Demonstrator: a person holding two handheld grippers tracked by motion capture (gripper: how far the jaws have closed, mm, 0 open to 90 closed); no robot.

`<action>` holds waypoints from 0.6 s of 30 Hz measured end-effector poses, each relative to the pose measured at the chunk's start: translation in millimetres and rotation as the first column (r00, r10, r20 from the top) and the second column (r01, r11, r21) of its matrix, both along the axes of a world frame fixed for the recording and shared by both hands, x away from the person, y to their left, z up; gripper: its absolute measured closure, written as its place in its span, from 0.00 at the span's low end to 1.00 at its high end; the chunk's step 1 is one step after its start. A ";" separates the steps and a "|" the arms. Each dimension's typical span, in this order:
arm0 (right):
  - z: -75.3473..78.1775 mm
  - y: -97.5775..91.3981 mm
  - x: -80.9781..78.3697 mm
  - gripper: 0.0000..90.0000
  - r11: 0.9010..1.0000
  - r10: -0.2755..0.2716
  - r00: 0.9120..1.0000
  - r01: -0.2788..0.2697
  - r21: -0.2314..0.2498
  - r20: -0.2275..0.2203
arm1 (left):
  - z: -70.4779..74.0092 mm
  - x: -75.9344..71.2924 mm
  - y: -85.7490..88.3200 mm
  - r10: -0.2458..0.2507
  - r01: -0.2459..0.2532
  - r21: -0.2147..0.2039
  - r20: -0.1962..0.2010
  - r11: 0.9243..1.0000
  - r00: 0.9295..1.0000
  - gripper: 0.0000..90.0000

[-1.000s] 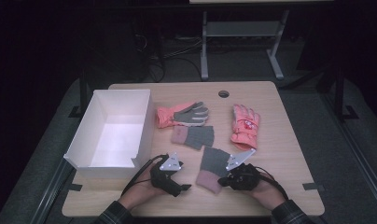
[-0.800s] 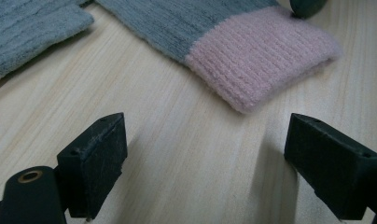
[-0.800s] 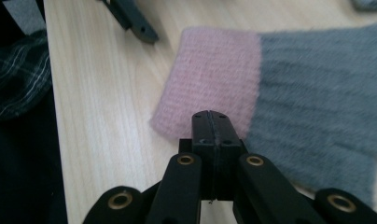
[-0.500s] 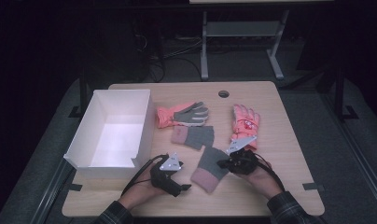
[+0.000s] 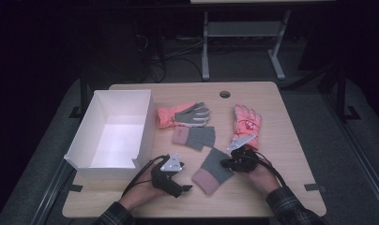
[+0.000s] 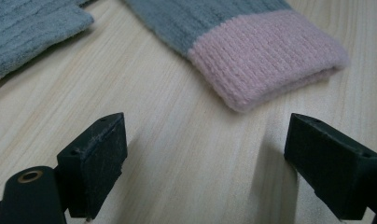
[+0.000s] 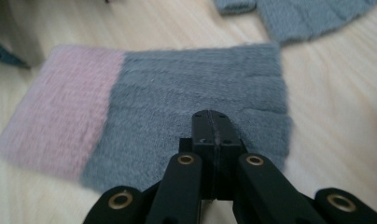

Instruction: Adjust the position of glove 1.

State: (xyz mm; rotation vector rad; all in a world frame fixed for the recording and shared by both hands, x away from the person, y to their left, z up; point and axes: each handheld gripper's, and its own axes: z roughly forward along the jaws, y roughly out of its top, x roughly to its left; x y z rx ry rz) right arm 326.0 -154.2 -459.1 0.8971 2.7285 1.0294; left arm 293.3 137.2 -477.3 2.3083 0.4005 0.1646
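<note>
My right gripper (image 7: 213, 122), jaws clenched on nothing, sits over the grey end of the knit mitten (image 7: 144, 112), at the centre of its own view. The mitten lies flat on the surface (image 5: 253, 192), lower middle from above. My left gripper (image 6: 205, 154) is released, and the mitten's pink cuff (image 6: 266, 56) lies beyond it, upper right.

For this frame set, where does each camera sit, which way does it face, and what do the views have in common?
High view: above the person's side, looking forward and down on the table; both forearms, left gripper, right gripper.
Left gripper view: rides the left gripper, looking low across the wood between open jaws at the pink cuff.
Right gripper view: rides the right gripper, jaws together, over the grey part.
Shared: all three show the nearer grey-and-pink knit glove.
</note>
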 end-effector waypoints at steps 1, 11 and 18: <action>-0.2 -2.5 -2.6 1.00 1.000 0.000 1.000 0.000 0.002 0.001 | 0.0 0.0 0.0 0.000 0.000 0.001 0.000 1.000 1.000 0.14; 1.1 -10.6 -13.4 0.97 1.000 0.006 1.000 -0.006 0.002 0.007 | -0.7 -0.5 -0.4 0.005 -0.005 -0.009 -0.004 1.000 1.000 0.14; 13.2 -39.3 -23.8 0.61 0.992 -0.103 0.993 0.098 0.083 0.064 | -0.8 -0.4 -0.5 0.004 -0.004 -0.010 -0.003 1.000 1.000 0.14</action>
